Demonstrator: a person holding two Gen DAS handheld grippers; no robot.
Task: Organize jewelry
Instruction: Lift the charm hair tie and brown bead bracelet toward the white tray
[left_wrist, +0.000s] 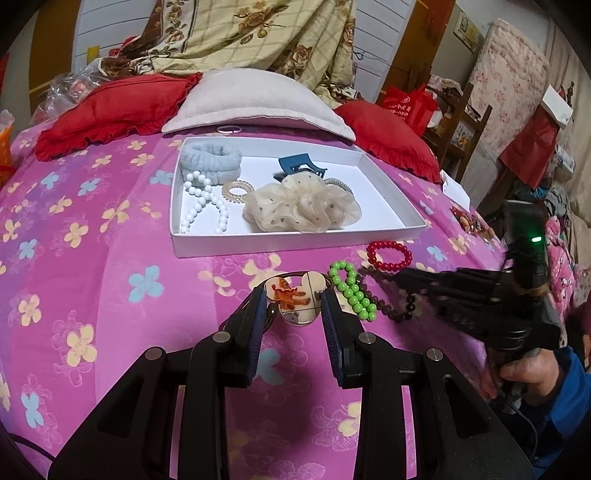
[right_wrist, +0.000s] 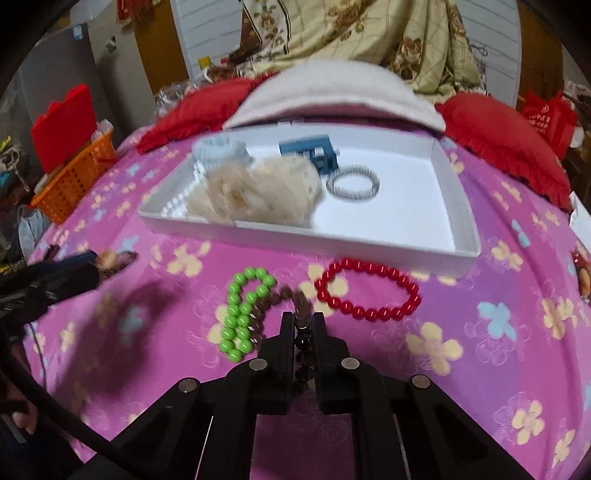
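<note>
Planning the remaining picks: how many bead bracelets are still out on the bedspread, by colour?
Green bead bracelet: 1
Red bead bracelet: 1
Dark brown bead bracelet: 1, pinched in the right gripper
Total: 3 outside the white box. The left gripper straddles a mouse-ear hair tie, not counted.

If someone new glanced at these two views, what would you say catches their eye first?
Probably the white tray mid-bed on the pink flowered bedspread, holding a cream scrunchie and white pearls. Just in front of it lie a red bead bracelet and a green bead bracelet, while the right gripper pinches a dark bead bracelet.
</note>
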